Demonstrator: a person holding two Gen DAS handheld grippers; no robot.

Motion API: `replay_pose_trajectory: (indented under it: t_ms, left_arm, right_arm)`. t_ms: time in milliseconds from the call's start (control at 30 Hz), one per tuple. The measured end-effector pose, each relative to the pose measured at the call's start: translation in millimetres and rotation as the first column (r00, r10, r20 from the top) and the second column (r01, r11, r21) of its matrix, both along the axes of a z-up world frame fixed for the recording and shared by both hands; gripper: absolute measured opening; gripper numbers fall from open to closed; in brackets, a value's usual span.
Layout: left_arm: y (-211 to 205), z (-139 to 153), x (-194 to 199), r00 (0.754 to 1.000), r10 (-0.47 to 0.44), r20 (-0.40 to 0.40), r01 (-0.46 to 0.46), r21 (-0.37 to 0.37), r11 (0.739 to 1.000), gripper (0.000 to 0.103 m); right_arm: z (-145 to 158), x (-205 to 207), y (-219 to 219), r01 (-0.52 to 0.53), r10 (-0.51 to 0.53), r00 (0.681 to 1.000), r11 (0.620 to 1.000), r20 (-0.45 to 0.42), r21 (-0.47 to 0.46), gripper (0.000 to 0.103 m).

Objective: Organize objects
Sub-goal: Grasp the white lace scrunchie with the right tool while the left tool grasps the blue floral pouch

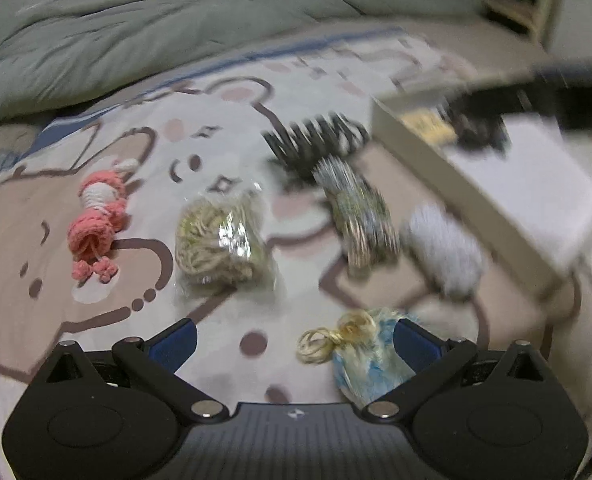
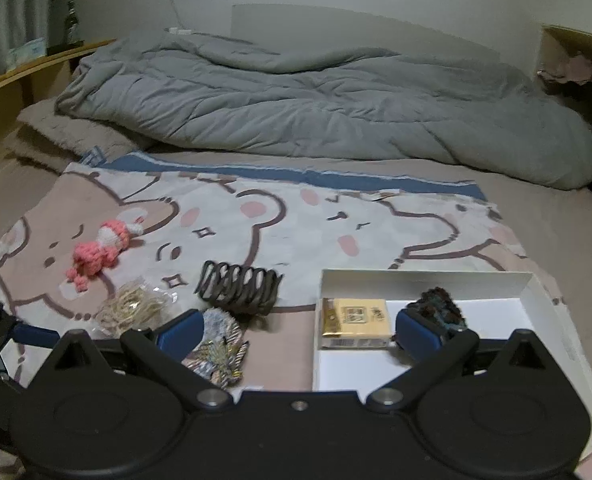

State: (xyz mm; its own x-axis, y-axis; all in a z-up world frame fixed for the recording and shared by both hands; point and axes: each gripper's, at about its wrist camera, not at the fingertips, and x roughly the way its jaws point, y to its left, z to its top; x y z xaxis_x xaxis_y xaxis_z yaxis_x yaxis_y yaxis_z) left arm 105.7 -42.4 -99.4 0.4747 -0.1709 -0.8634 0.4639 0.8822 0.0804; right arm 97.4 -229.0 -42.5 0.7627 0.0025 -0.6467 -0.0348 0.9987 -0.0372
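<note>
We are looking along two hand-held tools over a bed spread with a cartoon bear blanket (image 2: 296, 216); a grey quilt (image 2: 315, 104) is heaped behind it.

The left tool (image 1: 296, 340) has its blue-padded fingers spread wide, holding nothing. A small blue and cream tassel bundle (image 1: 359, 352) lies on the blanket just inside its right-hand finger. This view is smeared with motion blur.

The right tool (image 2: 299, 330) is also spread apart and empty. It hangs over the near edge of a shallow white box (image 2: 427, 280), which sits on the blanket to the right.

Already in the box are a yellow packet (image 2: 355, 320) and a dark fuzzy item (image 2: 439, 308), side by side near its back wall.

Still loose on the blanket, from left to right:
- a pink crocheted doll (image 2: 100, 252)
- a clear bag of pale cord (image 2: 132, 312)
- a black claw hair clip (image 2: 240, 286)
- a shiny fringed bundle (image 2: 216, 344), nearest the box

We judge the sorting well short of done.

What could go wrong: the tassel bundle sits off-centre against one finger, so closing now may pinch only loose threads and drop it. The blanket is soft, and pressing low could snag the fabric. The box is light, so a tool bumping its rim could shift it.
</note>
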Motion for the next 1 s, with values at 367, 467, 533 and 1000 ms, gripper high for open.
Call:
replay_pose_trajectory:
  t_ms: [367,467,533,1000]
  left_arm:
    - [3.2,3.6,-21.5,0.986,-0.163,-0.026,0.158,-0.134,0.978,0.103]
    - [-8.3,-2.4,-28.9,0.979,-0.194,-0.067,0.186,-0.115,0.976,0.103]
    - [-13.4,-8.0,-31.6,0.974,-0.204,-0.099,0.192,-0.116,0.974,0.103]
    - [-32.7,-44.7,-20.3,0.980,-0.097,-0.175,0.081,-0.094,0.992,0.102]
  right_arm:
    - [-16.2,10.9,7.7,-0.092,0.112,0.980,0.987,-0.162,0.130,0.094]
    - [-24.4,16.2,8.4,-0.086,0.122,0.964,0.984,-0.235,0.155,0.077]
    - [-33.1,20.7,8.1,-0.077,0.130,0.949,0.979,-0.288,0.187,0.067]
    - [-78.6,40.6,26.1,-0.137,0.158,0.865,0.987,-0.476,0.079,0.058]
